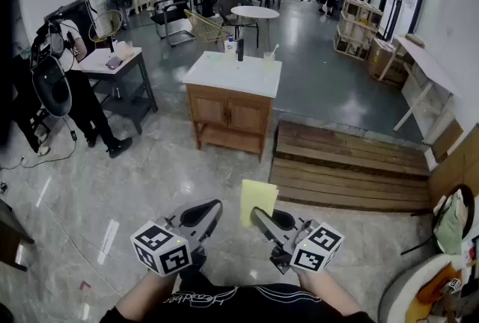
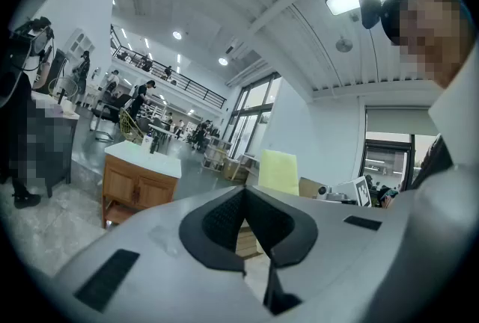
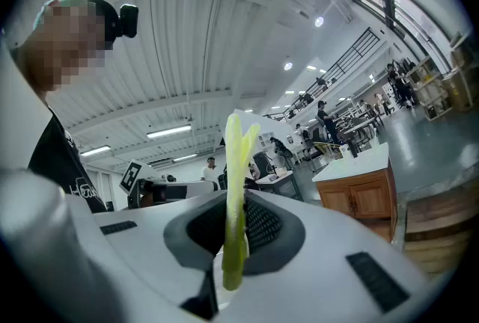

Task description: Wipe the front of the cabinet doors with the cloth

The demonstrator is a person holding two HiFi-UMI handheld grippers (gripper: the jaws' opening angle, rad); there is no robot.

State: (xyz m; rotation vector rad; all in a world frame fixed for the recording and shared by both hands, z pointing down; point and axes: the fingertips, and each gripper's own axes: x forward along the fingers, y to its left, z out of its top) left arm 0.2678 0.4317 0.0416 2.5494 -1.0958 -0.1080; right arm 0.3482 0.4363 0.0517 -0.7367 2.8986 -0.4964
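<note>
The right gripper has its fingers clenched on the lower edge of a pale yellow cloth, so the sheet stands up above the tips and hangs free of the hand, ready to be pressed flat against a surface. Seen edge-on in the right gripper view, the cloth is thin and folded, rising in a narrow strip with a slight fork at the top; from the head view it reads as a plain, clean rectangle with no visible pattern. The left gripper is held level just beside it, fingers closed together on nothing, probably kept near only for balance since one hand can do the wiping. Both are held low and close to the body, well apart from the work: the wooden cabinet stands across the polished floor, its two cabinet doors facing the person under a white top. The wiping looks not yet begun.
</note>
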